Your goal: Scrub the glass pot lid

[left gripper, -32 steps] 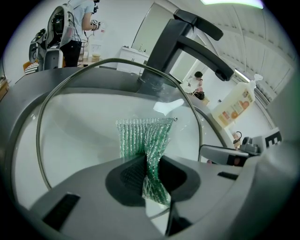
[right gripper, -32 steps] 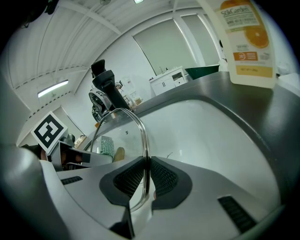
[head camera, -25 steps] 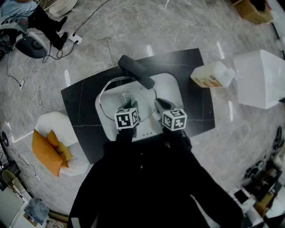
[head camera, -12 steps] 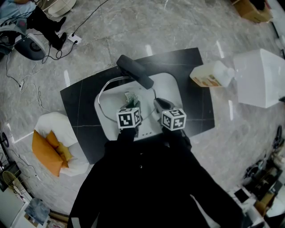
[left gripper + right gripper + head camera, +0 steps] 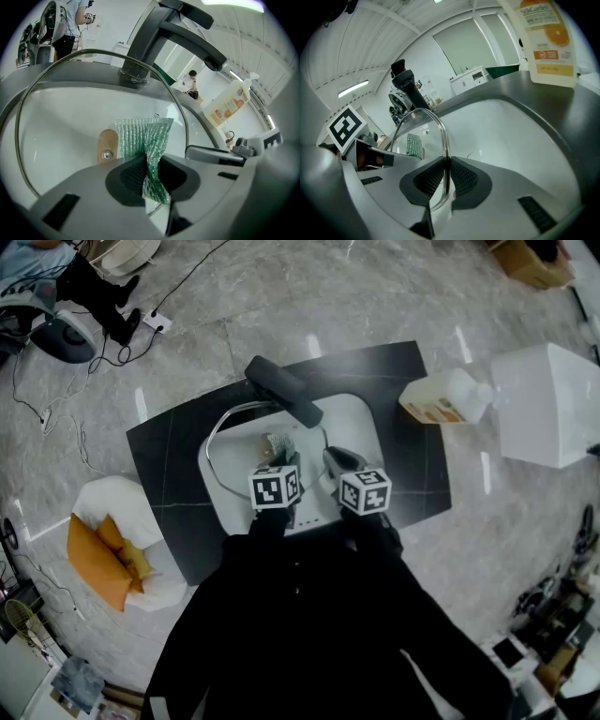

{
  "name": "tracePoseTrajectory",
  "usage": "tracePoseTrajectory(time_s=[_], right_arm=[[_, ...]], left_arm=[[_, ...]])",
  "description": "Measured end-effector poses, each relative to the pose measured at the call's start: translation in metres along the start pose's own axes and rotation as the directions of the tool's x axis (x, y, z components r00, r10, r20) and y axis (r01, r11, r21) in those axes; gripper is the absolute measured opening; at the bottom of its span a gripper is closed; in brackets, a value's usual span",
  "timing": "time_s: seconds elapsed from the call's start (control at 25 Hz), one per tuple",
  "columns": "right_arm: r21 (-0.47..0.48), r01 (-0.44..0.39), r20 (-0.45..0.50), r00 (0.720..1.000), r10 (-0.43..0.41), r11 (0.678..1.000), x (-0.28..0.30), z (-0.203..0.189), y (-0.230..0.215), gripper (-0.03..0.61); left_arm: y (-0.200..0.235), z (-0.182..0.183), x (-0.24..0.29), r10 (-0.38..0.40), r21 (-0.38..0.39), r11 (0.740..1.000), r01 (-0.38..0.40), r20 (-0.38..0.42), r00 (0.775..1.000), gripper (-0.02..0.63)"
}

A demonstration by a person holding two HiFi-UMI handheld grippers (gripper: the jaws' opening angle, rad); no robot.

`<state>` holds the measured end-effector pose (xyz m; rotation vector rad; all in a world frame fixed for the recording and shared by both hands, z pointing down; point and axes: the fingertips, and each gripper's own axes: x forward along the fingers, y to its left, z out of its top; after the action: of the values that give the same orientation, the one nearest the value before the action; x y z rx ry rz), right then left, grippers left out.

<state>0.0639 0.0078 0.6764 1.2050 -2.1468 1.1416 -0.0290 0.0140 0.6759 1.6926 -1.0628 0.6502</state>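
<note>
At the left of the dark surface (image 5: pixel 169 456), inside the white sink (image 5: pixel 361 427), the glass pot lid (image 5: pixel 61 126) stands tilted on its edge below the faucet (image 5: pixel 284 390). Its wooden knob (image 5: pixel 107 145) shows through the glass with its screw towards the camera, so the face being worked is probably the inner one.

Just right of the knob, the left gripper (image 5: pixel 150 171) is closed on a green mesh scrub cloth (image 5: pixel 145 136). The free end of the cloth is spread flat against the glass.

Further right, the right gripper (image 5: pixel 446 176) is clamped narrow on the lid's metal rim and holds the lid steady. An orange-labelled soap bottle (image 5: pixel 448 397) lies on the surface to the right of the sink, apart from both grippers.

Scrubbing looks to be under way, not finished. The cloth covers only a patch beside the knob. No suds, water or dirt can be made out on the glass, so how much is already clean cannot be told. The outer glass, the rim and the other face likely remain to be done.
</note>
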Motion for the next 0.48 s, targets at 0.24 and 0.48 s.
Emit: tracePoseTrajectory(time_s=[0.24, 0.48], right_arm=[[0.002, -0.003, 0.002, 1.0, 0.003, 1.0, -0.001, 0.001, 0.0, 0.046], [0.002, -0.003, 0.0, 1.0, 0.003, 1.0, 0.0, 0.0, 0.0, 0.046]], left_arm=[[-0.009, 0.0, 0.004, -0.016, 0.007, 1.0, 0.016, -0.005, 1.0, 0.064], [-0.017, 0.0, 0.007, -0.037, 0.006, 0.999, 0.037, -0.012, 0.999, 0.064]])
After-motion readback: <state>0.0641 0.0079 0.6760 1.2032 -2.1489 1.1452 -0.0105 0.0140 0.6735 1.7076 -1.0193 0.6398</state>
